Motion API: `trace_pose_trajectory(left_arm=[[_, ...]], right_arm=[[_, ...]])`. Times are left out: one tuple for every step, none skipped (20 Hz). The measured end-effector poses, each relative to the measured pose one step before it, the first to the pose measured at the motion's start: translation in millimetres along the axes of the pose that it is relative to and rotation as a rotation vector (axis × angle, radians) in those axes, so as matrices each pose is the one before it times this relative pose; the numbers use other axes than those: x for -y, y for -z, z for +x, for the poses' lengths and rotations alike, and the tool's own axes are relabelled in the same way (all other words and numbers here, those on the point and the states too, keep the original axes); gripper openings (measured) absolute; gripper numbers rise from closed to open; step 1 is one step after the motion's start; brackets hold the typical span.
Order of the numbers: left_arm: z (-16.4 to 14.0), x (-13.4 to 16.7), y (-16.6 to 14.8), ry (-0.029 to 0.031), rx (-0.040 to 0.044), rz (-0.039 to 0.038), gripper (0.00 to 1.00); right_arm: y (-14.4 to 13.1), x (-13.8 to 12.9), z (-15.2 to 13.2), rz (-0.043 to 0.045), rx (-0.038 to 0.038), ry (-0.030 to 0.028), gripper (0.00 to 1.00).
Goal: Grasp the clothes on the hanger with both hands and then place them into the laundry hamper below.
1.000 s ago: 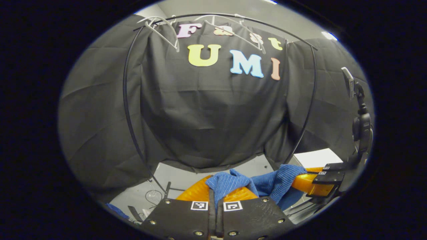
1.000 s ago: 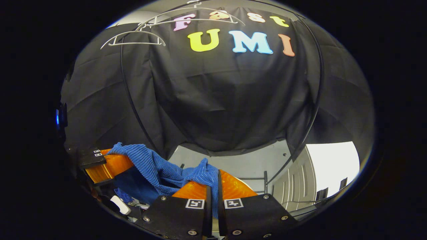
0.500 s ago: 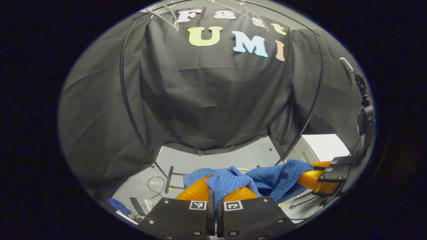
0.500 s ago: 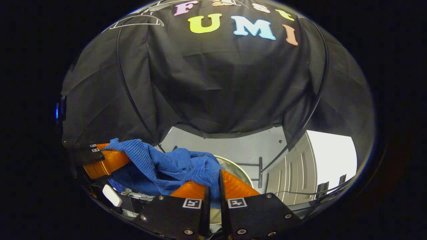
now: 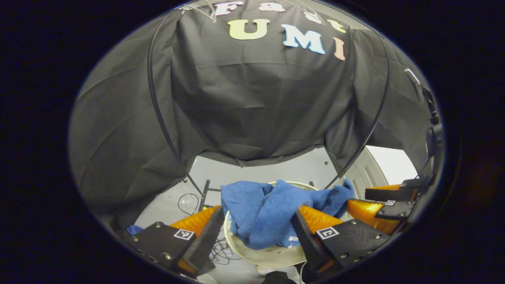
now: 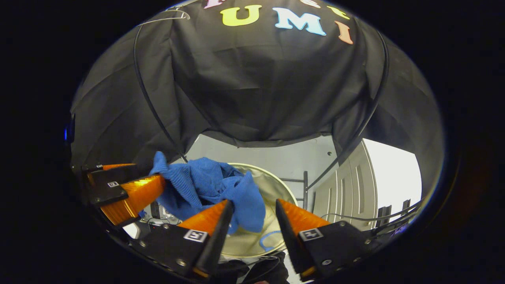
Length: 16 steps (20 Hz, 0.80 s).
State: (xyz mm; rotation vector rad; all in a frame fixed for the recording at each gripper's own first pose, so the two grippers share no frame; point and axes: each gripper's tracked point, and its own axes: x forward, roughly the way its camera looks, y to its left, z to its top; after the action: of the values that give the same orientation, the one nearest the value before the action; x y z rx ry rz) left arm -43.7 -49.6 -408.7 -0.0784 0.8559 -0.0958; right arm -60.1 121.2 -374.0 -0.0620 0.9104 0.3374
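So both grippers just let go at pretty much the same time: the left gripper has its fingers spread wide with nothing pinched between them, and the right gripper is gaping open the same way. The blue clothes are bunched in a heap over the pale round laundry hamper sitting on the floor below, seemingly draped across its rim and hanging partly into the opening; in the right gripper view the same blue bundle sits at the near-left edge of the hamper with bare interior showing beside it. Half a second ago both sets of fingers were clamped tight on the fabric and the cloth was strung between the two hands, and a second ago the whole thing was higher up with the white hangers in plain view on the rail. Now the view has tipped down and only a sliver of a hanger peeks in at the top. My read is the drop's basically done, though a fold looks like it might be hanging over the edge, can't tell for sure
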Motion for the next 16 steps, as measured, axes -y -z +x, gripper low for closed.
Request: trace_pose_trajectory(left_arm=[[-1.97, -1.74, 2.27, -0.00088, 0.00311, 0.00015, 1.0], [0.47, 0.42, -0.16, -0.00008, 0.00062, 0.00266, 0.95], [-1.04, -0.92, 0.39, -0.00132, 0.002, 0.0043, 0.95], [-0.39, -0.6, -0.7, 0.00112, 0.00322, 0.0027, 0.95], [-1.17, -1.76, -1.23, -0.00052, 0.00357, 0.00184, 0.95], [0.19, -0.74, -1.87, 0.00096, 0.00574, 0.00089, 0.95], [-1.34, -0.48, -2.93, 0.00031, 0.00825, 0.00112, 0.96], [-2.12, -0.16, -2.79, 0.00203, 0.00566, 0.00117, 0.95], [-1.57, -0.09, -1.83, 0.00115, 0.00511, 0.00065, 0.95], [-1.53, 0.05, -4.38, 0.00123, 0.00636, -0.001, 1.0], [-1.79, 0.5, -5.18, 0.00211, 0.01032, -0.00255, 0.96], [-2.81, 2.33, -7.97, 0.00516, 0.0142, -0.00397, 0.95], [-3.95, 4.49, -10.22, 0.00781, 0.02138, -0.00431, 0.95], [-5.9, 3.21, -13.67, 0.01031, 0.02757, -0.00218, 0.95], [-6.37, 2.08, -14.25, 0.00871, 0.03562, 0.00039, 0.95], [-5.87, 1.2, -18.01, 0.00979, 0.03902, 0.00247, 0.9]], right_arm=[[-3.05, -1.28, -1.21, 0.00146, 0.0095, 0.00087, 0.87], [-2.08, -0.86, 0.71, -0.00316, 0.00636, 0.00237, 0.93], [-2.29, -1.31, -0.38, -0.0031, 0.00572, -0.00004, 0.95], [-0.23, -1.54, 0.71, -0.00146, 0.00511, -0.0008, 0.95], [-2.25, -0.7, -0.4, -0.00038, 0.00504, 0.00007, 0.95], [-0.84, -0.95, -0.29, 0.00141, 0.00471, 0.00025, 0.95], [-1.01, -0.79, -1.17, 0.00205, 0.00382, -0.00125, 0.95], [-1.6, 0.0, -0.45, 0.00264, 0.00722, 0.00103, 0.95], [-2.77, -0.15, -1.6, 0.00143, 0.00654, 0.00092, 0.95], [-3.15, 0.41, -2.17, 0.00223, 0.00702, 0.00094, 0.95], [-4.49, 1.32, -3.02, 0.00315, 0.00965, 0.00166, 0.95], [-4.36, 0.75, -4.75, 0.00179, 0.01339, 0.00369, 0.95], [-7.4, 1.96, -5.86, 0.00145, 0.02006, 0.0058, 0.95], [-7.67, 2.7, -6.78, 0.00035, 0.02261, 0.00762, 0.95], [-9.21, 3.72, -6.82, 0.00053, 0.02448, 0.00888, 0.95], [-10.42, 4.15, -7.17, 0.0005, 0.03142, 0.01487, 0.95]])
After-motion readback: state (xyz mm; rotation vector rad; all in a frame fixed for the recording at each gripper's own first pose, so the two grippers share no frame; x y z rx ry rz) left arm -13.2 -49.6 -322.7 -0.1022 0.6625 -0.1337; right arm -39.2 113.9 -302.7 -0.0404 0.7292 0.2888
